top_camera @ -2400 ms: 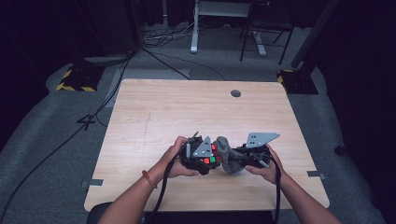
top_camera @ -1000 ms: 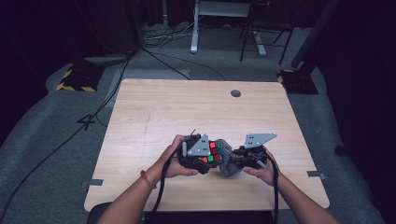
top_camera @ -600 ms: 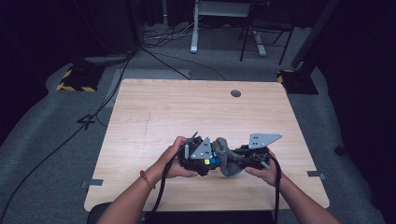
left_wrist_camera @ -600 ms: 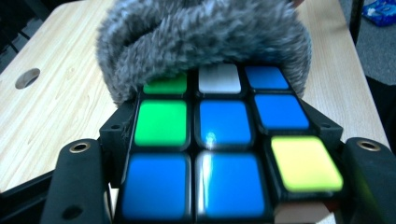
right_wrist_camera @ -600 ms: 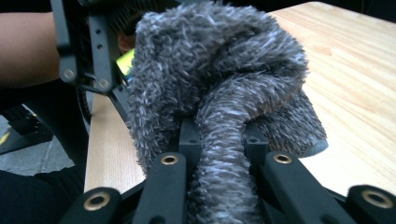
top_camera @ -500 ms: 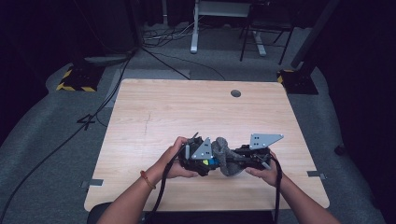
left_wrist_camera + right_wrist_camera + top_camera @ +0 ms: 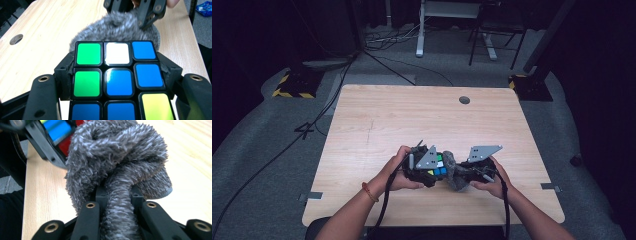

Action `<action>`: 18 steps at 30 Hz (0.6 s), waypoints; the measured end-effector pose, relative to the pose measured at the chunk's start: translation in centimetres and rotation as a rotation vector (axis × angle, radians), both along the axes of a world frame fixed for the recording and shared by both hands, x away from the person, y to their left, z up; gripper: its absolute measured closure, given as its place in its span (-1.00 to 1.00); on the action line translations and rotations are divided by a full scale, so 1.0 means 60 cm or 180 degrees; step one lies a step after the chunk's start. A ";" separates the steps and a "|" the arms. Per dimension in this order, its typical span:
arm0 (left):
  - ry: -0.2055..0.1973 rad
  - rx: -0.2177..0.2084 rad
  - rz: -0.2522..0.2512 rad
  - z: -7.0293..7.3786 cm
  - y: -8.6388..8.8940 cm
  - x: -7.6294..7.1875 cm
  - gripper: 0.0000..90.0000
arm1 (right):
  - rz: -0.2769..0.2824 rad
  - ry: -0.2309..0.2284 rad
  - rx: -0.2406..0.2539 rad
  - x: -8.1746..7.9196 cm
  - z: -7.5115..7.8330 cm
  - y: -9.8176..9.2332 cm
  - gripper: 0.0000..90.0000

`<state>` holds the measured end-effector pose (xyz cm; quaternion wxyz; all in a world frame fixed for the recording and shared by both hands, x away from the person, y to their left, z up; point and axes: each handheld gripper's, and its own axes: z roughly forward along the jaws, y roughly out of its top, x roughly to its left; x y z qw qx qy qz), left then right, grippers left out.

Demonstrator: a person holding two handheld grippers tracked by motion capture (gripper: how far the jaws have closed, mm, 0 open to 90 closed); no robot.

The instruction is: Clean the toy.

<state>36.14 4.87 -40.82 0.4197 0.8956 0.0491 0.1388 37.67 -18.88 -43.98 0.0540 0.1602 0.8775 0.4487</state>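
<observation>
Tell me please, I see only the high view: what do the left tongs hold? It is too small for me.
Observer: The left tongs grip a colour cube; the face toward their camera shows mostly blue, with green, white and yellow stickers.
Operator: And the grey lump at the right?
Observer: A fuzzy grey cloth, bunched, pinched between the jaws of the right tongs.
Operator: Do cloth and cube touch?
Observer: In the left gripper view, the cloth sits right behind the cube's far edge; actual contact I cannot confirm.
</observation>
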 end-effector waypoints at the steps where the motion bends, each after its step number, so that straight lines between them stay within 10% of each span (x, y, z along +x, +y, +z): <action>1: 0.0005 -0.0008 -0.0004 0.001 0.000 0.000 -0.26 | 0.0009 0.0013 0.0003 0.000 0.000 0.000 0.71; 9: 0.0089 -0.0035 -0.0065 -0.004 -0.004 0.000 -0.26 | 0.0069 -0.0138 0.0472 -0.015 0.035 -0.014 0.71; 18: 0.0067 -0.0091 -0.0050 0.002 0.000 -0.001 -0.26 | -0.0063 -0.0051 0.0125 -0.005 0.011 -0.004 0.71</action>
